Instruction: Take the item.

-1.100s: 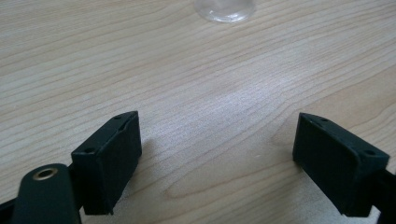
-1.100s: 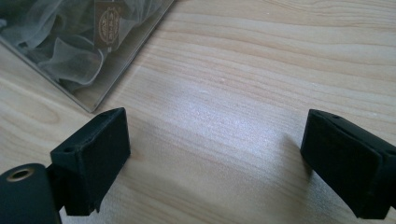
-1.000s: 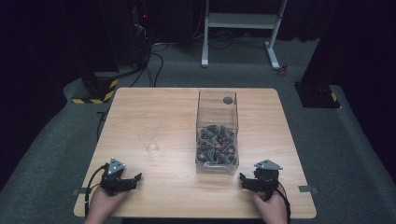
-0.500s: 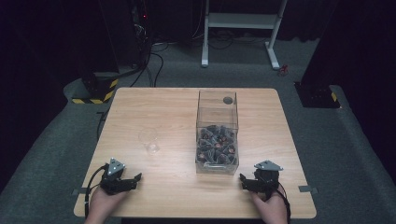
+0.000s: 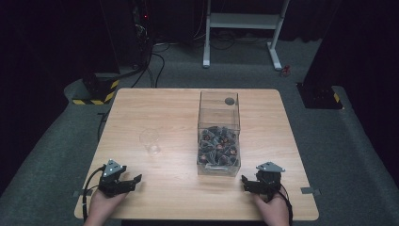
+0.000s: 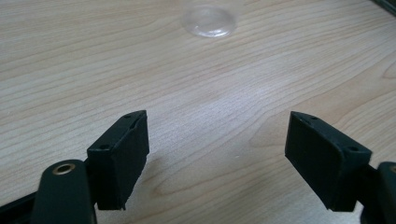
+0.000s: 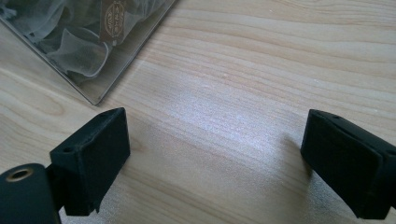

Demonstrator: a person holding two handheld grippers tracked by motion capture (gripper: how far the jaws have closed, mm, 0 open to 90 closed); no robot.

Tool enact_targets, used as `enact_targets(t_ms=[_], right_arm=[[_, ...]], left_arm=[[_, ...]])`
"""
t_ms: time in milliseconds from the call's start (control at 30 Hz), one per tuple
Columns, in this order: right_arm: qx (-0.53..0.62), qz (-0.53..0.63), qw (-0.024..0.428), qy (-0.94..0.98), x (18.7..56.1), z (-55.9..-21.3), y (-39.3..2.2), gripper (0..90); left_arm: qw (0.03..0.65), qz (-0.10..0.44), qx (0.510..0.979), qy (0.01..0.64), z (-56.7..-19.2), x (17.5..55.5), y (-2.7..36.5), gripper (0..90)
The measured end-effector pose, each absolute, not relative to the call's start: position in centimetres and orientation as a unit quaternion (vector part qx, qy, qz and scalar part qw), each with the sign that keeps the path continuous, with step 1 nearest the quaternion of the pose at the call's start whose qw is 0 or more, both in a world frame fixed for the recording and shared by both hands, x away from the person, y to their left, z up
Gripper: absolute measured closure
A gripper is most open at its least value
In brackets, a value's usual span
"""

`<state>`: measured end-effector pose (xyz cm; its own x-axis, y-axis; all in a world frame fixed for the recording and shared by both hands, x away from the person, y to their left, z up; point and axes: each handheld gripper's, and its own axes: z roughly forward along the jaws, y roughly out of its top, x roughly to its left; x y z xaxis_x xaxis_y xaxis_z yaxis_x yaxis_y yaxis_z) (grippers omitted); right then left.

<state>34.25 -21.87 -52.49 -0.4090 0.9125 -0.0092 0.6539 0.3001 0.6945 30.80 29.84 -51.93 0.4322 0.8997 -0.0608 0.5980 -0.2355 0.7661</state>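
Comparing the high view with the second before it, we find nothing moved: both grippers sit where they sat, at the near edge of the wooden table [image 5: 169, 108], so the work has not begun. Our left gripper [image 5: 133, 181] rests at the near left corner, our right gripper [image 5: 245, 181] at the near right, both empty. The clear plastic cup [image 5: 150, 141] stands upright ahead of the left gripper, near but apart from it. To the cup's right, well apart, stands the tall clear box [image 5: 219, 132], its lower part heaped with small dark wrapped packets [image 5: 217, 146]; the right gripper lies just beside its near right corner.

Turning to the left gripper view, we see the left gripper [image 6: 217, 158] with jaws spread wide over bare wood and nothing between them. The cup [image 6: 208, 19] shows at the top, straight ahead, with a free path to it.

Turning to the right gripper view, the right gripper [image 7: 215, 158] is likewise spread wide and empty. The box corner [image 7: 100, 70] rises at upper left, packets [image 7: 112, 16] pressed against its wall. We judge the box's high walls the one obstacle: the packets can only be reached from above.
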Motion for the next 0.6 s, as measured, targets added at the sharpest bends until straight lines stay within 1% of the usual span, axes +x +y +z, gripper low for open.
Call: enact_targets(t_ms=[100, 300, 600], right_arm=[[0.502, 0.312, 0.207, 0.779, 34.25, -52.49, -21.87, 7.9], [0.502, 0.312, 0.207, 0.78, 34.25, -52.49, -21.86, 7.9], [0.5, 0.313, 0.207, 0.781, 34.25, -52.5, -21.87, 7.9]], left_arm=[[0.376, 0.206, 0.754, 0.498, -51.64, 30.68, 29.62, 22.3], [0.387, 0.215, 0.758, 0.479, -51.27, 30.51, 29.15, 22.0], [0.395, 0.221, 0.757, 0.472, -50.98, 30.37, 28.91, 20.2]])
